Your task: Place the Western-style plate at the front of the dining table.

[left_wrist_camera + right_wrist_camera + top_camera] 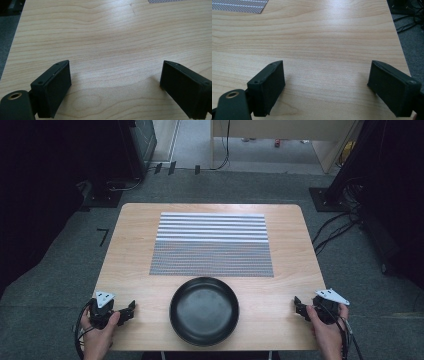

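Pan: a black round pan (204, 310) sits at the near middle of the desk (135, 250), between the two grippers; no handle can be seen.
Handling: probably rigid, fairly heavy and smooth — likely slippery; the raised rim looks like the only place to pinch, perhaps from both sides.
Left gripper (122, 312): fingers spread wide, grasping nothing; bare wood between them.
Right gripper (299, 306): fingers likewise released and empty.
Surface: pale wood grain; a striped grey mat (212, 244) lies just beyond the pan.
Room: grey carpet, dark surrounds, cables at right.
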Demonstrator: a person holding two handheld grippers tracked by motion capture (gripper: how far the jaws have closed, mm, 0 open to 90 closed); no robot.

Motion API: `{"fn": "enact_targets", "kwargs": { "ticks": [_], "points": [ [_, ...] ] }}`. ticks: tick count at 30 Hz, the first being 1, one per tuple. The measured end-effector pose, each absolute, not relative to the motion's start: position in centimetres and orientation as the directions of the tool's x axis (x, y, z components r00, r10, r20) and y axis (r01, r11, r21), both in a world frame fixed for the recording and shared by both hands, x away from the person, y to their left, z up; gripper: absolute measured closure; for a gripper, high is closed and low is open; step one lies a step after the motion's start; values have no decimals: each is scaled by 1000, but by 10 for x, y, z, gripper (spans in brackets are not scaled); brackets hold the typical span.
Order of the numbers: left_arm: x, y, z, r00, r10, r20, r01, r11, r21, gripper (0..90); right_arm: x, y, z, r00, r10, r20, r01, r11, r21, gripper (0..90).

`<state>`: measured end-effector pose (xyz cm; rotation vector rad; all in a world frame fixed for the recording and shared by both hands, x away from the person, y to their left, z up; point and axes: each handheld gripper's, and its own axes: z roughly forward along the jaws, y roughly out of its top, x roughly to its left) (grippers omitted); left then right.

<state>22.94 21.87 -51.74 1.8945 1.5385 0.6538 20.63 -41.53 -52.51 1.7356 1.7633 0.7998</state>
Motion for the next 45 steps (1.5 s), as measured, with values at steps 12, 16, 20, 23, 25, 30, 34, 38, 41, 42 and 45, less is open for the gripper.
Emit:
{"fn": "enact_targets", "kwargs": {
  "ticks": [12,16,20,23,25,30,34,38,41,42,45],
  "points": [
    [229,220,-514,177,984,-11,683,-115,721,97,205,-417,-522,5,999,48,674,-39,738,138],
    [228,217,-512,180,983,-27,672,-103,733,97,204,-418,-520,11,999,53,661,-47,749,138],
    [226,211,-508,199,980,-29,657,-111,745,97,202,-412,-514,9,998,56,644,-49,763,139],
    [225,207,-506,212,977,-32,650,-116,751,97,201,-408,-511,2,999,52,637,-42,770,139],
    [224,203,-504,223,974,-36,640,-119,759,97,200,-403,-509,-8,999,49,632,-32,774,139],
    [221,192,-498,257,964,-66,623,-113,774,97,198,-392,-504,-37,998,51,615,-18,789,140],
    [219,184,-495,276,958,-84,615,-109,781,97,198,-386,-502,-49,997,61,608,-18,793,143],
    [218,178,-494,294,952,-88,607,-114,786,97,197,-382,-500,-58,996,71,601,-22,799,144],
    [218,175,-493,299,950,-94,605,-113,788,97,197,-380,-499,-62,995,74,598,-22,801,145],
    [217,173,-492,306,947,-102,604,-110,790,97,197,-377,-498,-67,995,78,596,-23,803,145],
    [217,171,-492,311,944,-107,601,-108,792,97,197,-375,-497,-74,994,83,595,-23,804,147]
  ]
}}
